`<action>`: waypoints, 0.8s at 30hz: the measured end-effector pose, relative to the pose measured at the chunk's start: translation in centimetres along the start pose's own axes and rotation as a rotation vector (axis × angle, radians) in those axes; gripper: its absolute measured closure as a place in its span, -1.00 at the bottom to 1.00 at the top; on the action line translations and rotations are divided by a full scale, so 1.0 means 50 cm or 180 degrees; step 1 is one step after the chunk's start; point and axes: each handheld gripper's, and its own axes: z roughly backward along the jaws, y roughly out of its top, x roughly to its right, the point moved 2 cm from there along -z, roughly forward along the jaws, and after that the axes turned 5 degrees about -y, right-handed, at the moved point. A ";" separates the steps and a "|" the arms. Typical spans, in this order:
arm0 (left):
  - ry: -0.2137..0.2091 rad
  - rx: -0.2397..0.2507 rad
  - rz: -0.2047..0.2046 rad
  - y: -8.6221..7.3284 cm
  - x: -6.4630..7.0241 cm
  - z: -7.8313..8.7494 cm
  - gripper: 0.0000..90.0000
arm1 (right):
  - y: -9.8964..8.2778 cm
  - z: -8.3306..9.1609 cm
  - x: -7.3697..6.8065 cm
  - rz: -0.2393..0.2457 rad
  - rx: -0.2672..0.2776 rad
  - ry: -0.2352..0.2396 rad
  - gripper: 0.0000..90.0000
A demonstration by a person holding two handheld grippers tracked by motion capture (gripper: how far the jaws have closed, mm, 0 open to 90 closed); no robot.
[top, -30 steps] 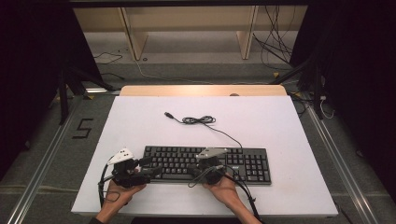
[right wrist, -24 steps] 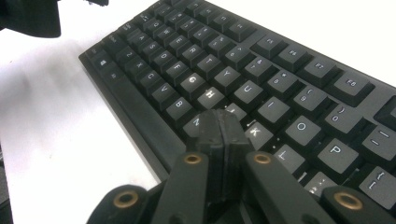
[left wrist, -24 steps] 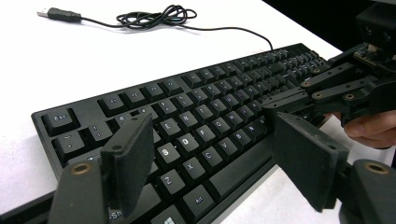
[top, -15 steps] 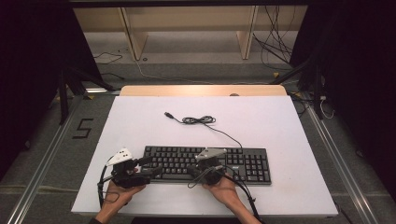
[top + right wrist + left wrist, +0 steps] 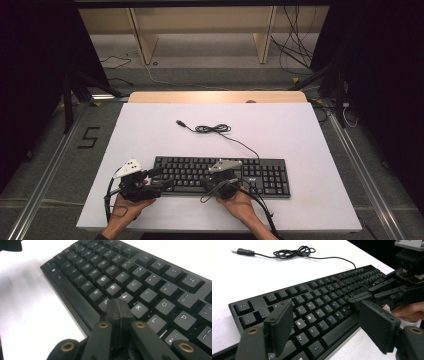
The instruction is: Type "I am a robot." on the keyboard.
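Nothing has moved since earlier | your left hand-held gripper [image 5: 325,322] hangs released over keyboard [image 5: 260,172] on table [image 5: 300,130] | right hand-held gripper [image 5: 119,306] clenched empty, tips at the middle keys | progress: cannot tell, cable [image 5: 212,128] unplugged

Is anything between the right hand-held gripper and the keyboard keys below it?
Nothing visible. The right hand-held gripper, jaws pressed together, sits directly over the keyboard near the J and K keys, with no object between. Whether it touches a key cannot be told.
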 end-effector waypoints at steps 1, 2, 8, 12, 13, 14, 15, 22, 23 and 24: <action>0.0002 0.0000 -0.0002 0.000 0.000 0.000 -0.40 | 0.000 0.000 0.000 0.0001 0.0002 0.0006 1.00; 0.0007 -0.0001 -0.0008 0.000 -0.001 0.000 -0.40 | 0.000 0.001 0.000 -0.0013 0.0001 0.0007 1.00; 0.0031 0.0010 -0.0001 -0.001 -0.005 0.000 -0.40 | 0.006 0.008 -0.001 -0.0049 0.0057 0.0058 0.91; 0.0035 0.0024 0.0003 0.000 -0.005 0.002 -0.40 | 0.009 0.012 -0.005 -0.0041 0.0088 0.0096 0.84; 0.0036 0.0023 0.0001 0.000 -0.005 0.001 -0.40 | 0.009 0.012 -0.005 -0.0041 0.0088 0.0096 0.84; 0.0037 0.0020 -0.0003 0.000 -0.005 0.001 -0.40 | 0.010 0.014 -0.007 -0.0040 0.0104 0.0117 0.78; 0.0036 0.0023 -0.0004 0.000 -0.005 0.001 -0.40 | 0.011 0.015 -0.008 -0.0043 0.0109 0.0127 0.76; 0.0045 0.0037 -0.0015 0.000 -0.006 0.002 -0.40 | 0.019 0.024 -0.011 -0.0041 0.0179 0.0209 0.44; 0.0045 0.0039 -0.0013 0.000 -0.006 0.002 -0.40 | 0.020 0.025 -0.012 -0.0037 0.0182 0.0217 0.38; 0.0047 0.0037 -0.0015 0.000 -0.006 0.002 -0.40 | 0.020 0.025 -0.012 -0.0037 0.0182 0.0217 0.38</action>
